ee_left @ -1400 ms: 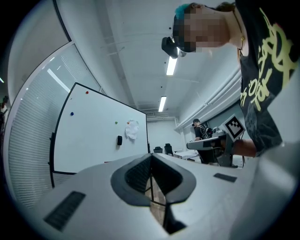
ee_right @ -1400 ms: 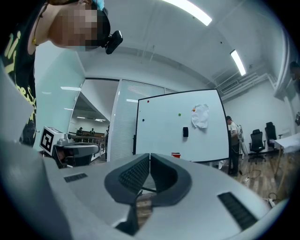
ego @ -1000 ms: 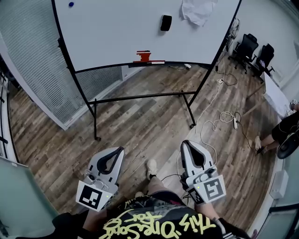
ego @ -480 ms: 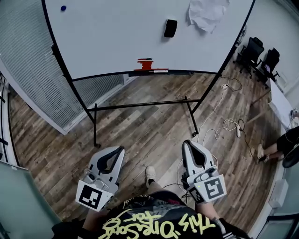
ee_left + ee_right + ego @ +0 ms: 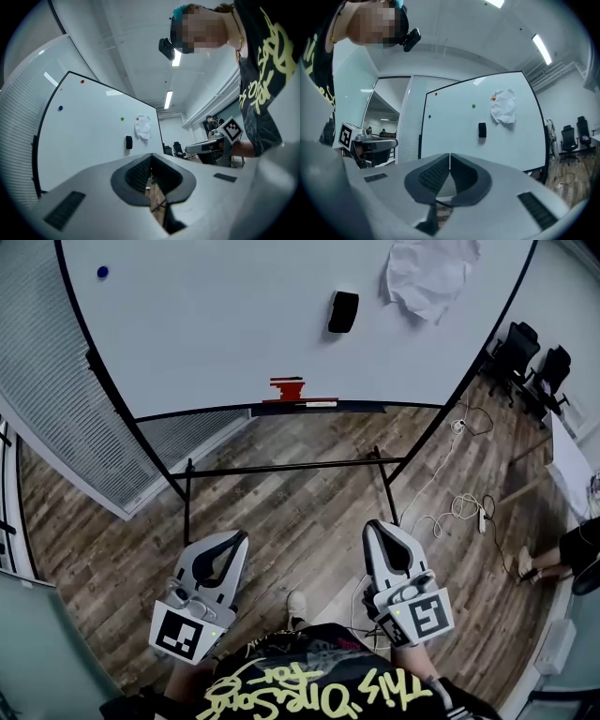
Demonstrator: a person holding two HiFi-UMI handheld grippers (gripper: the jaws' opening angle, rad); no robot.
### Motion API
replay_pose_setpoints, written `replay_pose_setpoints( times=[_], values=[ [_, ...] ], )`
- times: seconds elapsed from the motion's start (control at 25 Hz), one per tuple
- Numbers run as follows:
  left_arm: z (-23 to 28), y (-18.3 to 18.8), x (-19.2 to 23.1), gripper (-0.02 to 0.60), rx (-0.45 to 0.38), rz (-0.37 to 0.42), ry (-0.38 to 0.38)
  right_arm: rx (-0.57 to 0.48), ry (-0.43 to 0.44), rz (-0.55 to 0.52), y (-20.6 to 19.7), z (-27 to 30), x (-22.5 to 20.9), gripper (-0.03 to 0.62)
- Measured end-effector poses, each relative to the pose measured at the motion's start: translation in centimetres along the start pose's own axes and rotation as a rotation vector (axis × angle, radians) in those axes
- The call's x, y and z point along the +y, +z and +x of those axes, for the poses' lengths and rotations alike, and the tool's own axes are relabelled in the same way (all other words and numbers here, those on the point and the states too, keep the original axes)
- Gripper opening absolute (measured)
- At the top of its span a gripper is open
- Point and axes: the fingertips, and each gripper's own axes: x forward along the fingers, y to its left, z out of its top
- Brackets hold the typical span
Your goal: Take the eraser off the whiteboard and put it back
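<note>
Plank wood floor (image 5: 281, 512) stretches from the person's feet to the far side, where a large whiteboard (image 5: 216, 334) stands on a black wheeled frame (image 5: 281, 468). The frame keeps the board's face upright and open to a reach from the front. The left gripper (image 5: 241, 539) and the right gripper (image 5: 376, 525) sit near the person's body, side by side and level. Both point toward the board but are well apart from it. Each has its jaws closed tip to tip with nothing between them, which suits an approach with no pickup begun. A crumpled sheet of paper (image 5: 431, 276) hangs at the board's far right. Just left of it the black eraser (image 5: 343, 311) clings upright to the board face, probably by a magnet, and is untouched. Below, the marker ledge (image 5: 356, 409) carries a red item (image 5: 288, 388). A blue magnet (image 5: 102, 271) dots the far left.
</note>
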Motion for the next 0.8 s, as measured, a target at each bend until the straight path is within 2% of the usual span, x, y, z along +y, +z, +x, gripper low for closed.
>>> replay_pose_setpoints(
  times=[0.36,0.52,0.68,0.8],
  values=[
    [6.1,-0.2,1.5,0.008,-0.018,0.015,0.013,-0.023,0.061,-0.008,0.7,4.6,-4.2,0.011],
    [6.8,-0.6,1.8,0.008,-0.007,0.01,0.009,-0.046,0.074,0.012,1.1,6.0,-4.6,0.011],
    [7.0,-1.2,2.7,0.008,0.014,0.0,0.014,0.003,0.072,0.018,-0.2,6.5,-4.6,0.011],
    [7.2,-1.2,3.3,0.008,0.011,-0.003,0.022,0.003,0.075,0.019,-0.3,6.8,-4.6,0.011]
  ],
)
